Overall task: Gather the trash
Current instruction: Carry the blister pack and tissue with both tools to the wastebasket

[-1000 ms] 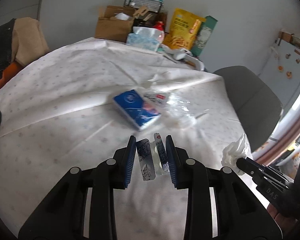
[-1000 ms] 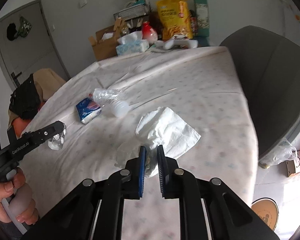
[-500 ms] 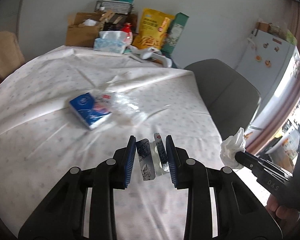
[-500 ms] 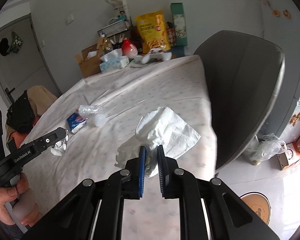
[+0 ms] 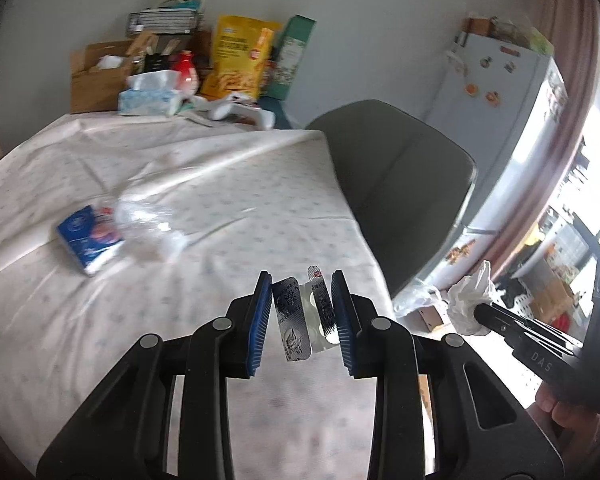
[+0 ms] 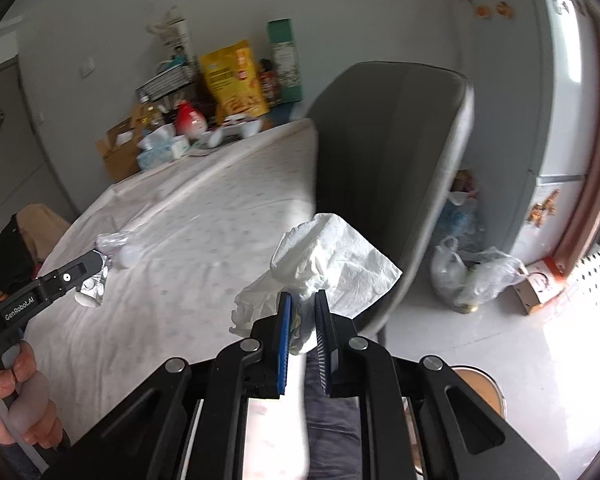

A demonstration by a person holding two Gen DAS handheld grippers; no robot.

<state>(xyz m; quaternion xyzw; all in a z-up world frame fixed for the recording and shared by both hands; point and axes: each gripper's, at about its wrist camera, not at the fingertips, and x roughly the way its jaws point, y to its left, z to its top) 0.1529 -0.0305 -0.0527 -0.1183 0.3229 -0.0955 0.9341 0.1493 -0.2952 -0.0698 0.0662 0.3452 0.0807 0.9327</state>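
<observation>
My left gripper (image 5: 301, 280) is shut on two silver blister packs (image 5: 294, 320) that stand between its blue pads, above the table's near right edge. My right gripper (image 6: 303, 295) is shut on a crumpled white tissue (image 6: 332, 256), held past the table's edge in front of the chair. Each view shows the other gripper: the right gripper (image 5: 486, 312) with its tissue (image 5: 470, 300) at the right, and the left gripper (image 6: 94, 266) with the blister packs (image 6: 94, 286) at the left. A blue packet (image 5: 88, 238) and a crushed clear bottle (image 5: 148, 224) lie on the tablecloth (image 5: 220, 184).
A grey chair (image 6: 388, 168) stands against the table's right side. Clear plastic bags (image 6: 476, 276), a small box (image 6: 540, 284) and a round brown object (image 6: 480, 392) are on the floor by the fridge (image 5: 496, 120). Boxes, tissues and snack bags (image 5: 236, 64) crowd the table's far end.
Both grippers have swung right, from over the table toward its edge and the chair, rolling a little. Each keeps its hold; the packet and bottle stay on the table.
</observation>
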